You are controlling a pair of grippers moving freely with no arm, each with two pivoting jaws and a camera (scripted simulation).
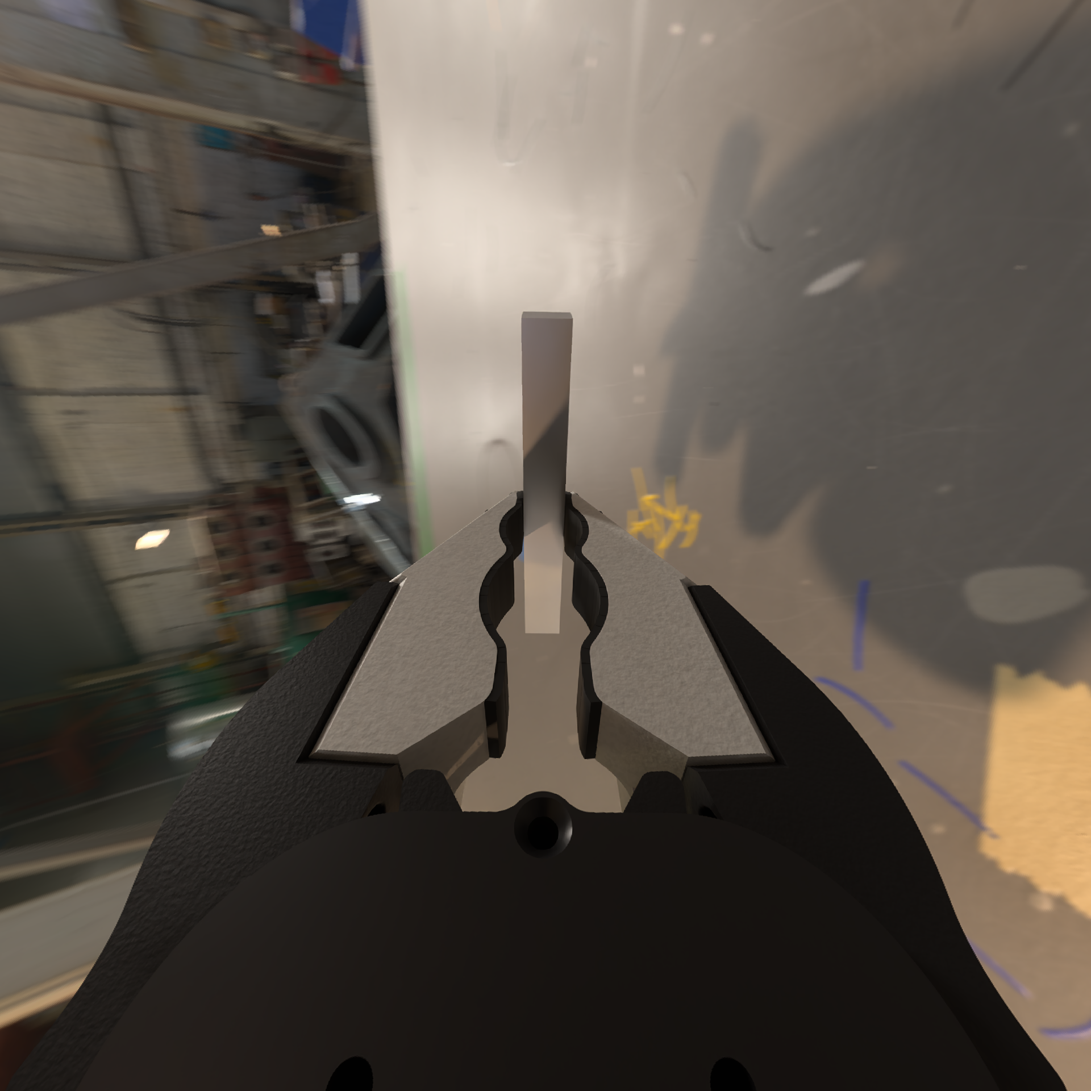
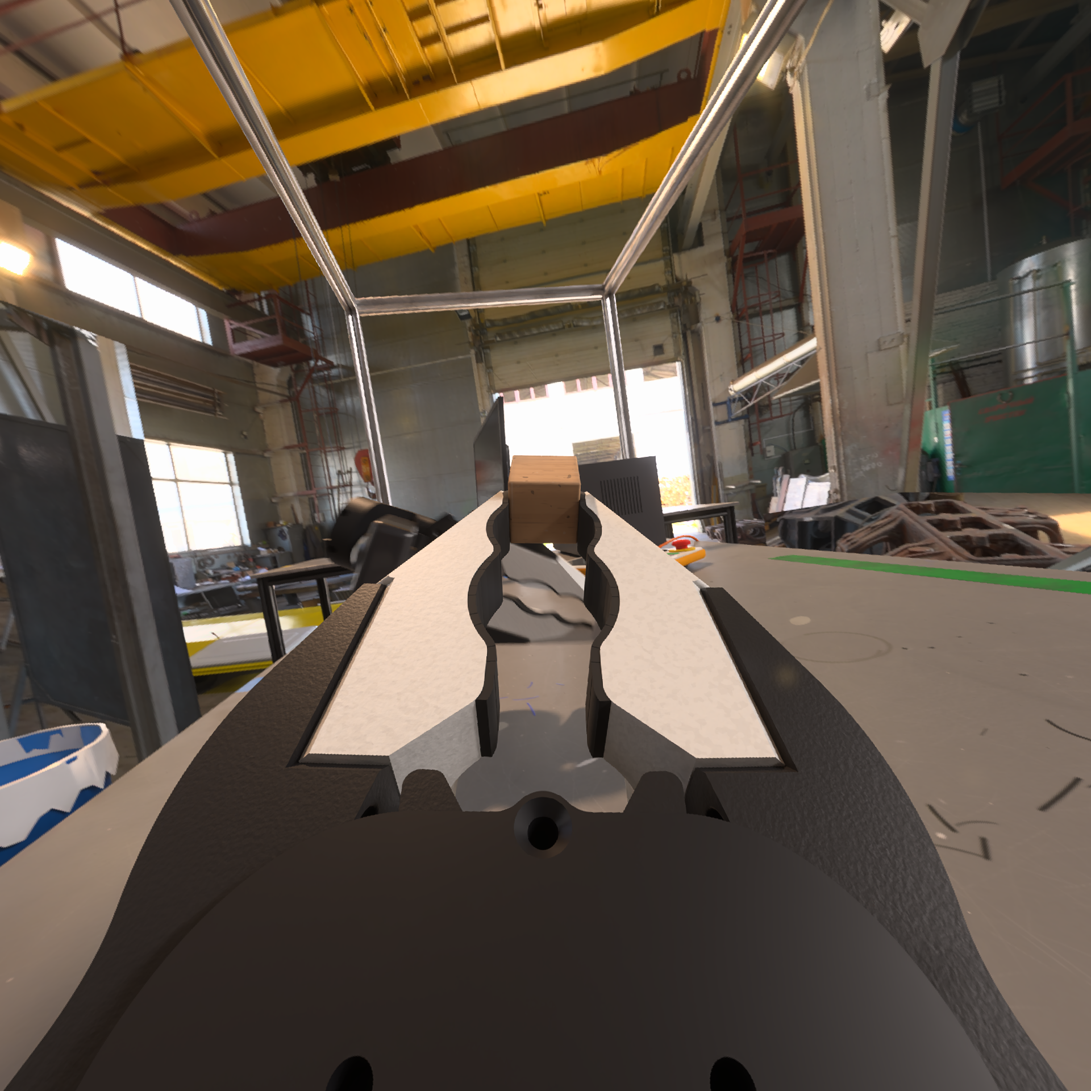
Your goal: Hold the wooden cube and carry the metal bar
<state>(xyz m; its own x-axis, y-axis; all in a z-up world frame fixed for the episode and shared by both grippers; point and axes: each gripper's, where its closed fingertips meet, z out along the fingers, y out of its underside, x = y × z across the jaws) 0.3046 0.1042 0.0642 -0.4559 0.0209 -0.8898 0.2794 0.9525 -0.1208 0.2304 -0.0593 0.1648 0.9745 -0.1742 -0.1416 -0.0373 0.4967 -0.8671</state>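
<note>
In the left wrist view my left gripper (image 1: 544, 508) is shut on a grey metal bar (image 1: 546, 407). The bar runs lengthwise between the jaws and sticks out well past the fingertips, above the pale table top (image 1: 531, 177). In the right wrist view my right gripper (image 2: 543, 508) is shut on a light wooden cube (image 2: 543, 499), pinched between the fingertips and held above the grey table (image 2: 885, 649). The other gripper (image 2: 384, 537) shows as a blurred dark shape to the left, beyond my right fingers.
A blue and white bucket (image 2: 53, 779) stands at the lower left of the right wrist view. A yellow box with a red button (image 2: 685, 552) lies on the table past the fingertips. A green strip (image 2: 933, 575) marks the table's far right. Yellow scribbles (image 1: 661, 519) and blue scribbles (image 1: 859, 626) mark the table.
</note>
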